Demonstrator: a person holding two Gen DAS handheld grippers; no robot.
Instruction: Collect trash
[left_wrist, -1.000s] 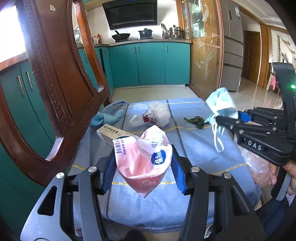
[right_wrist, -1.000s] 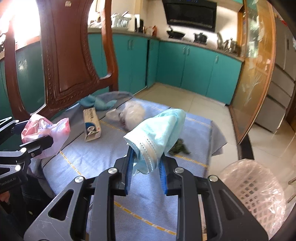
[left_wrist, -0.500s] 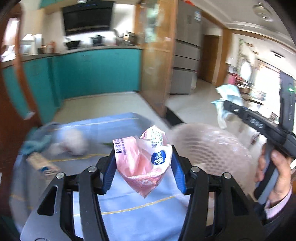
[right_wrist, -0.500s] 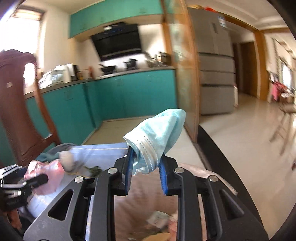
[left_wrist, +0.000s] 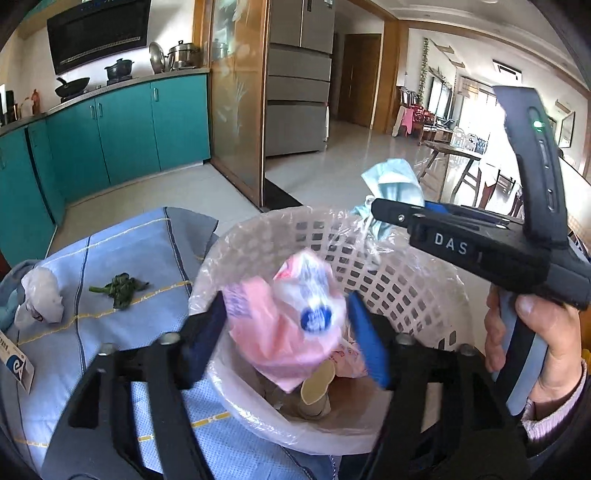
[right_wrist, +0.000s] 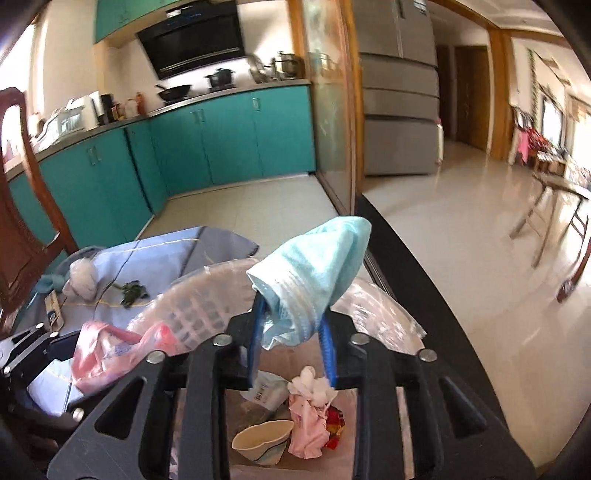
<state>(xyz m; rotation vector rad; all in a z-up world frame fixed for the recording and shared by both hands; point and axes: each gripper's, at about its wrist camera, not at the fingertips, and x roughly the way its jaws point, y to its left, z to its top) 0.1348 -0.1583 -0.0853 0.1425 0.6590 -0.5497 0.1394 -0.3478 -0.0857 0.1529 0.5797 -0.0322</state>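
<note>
Both tongs now over the basket (left_wrist: 399, 280), left tongs (left_wrist: 284, 332) opened, pink bag (left_wrist: 284, 325) loose.

Each wrist camera looks forward along its own fingers, close above the lined laundry-style basket (left_wrist: 399, 280) ahead and below; both share the basket (right_wrist: 192, 306), blue cloth (left_wrist: 122, 266) and teal cabinets (right_wrist: 229, 140).

Your pink bag (left_wrist: 284, 325) is smeared by motion blur between the left hand-held gripper (left_wrist: 286, 332) fingers, so you cannot tell whether they touch it. It hides part of the basket (left_wrist: 402, 280) floor. Left of the basket, the picture's edge cuts the carton (left_wrist: 16, 363), its print too small to read.
</note>
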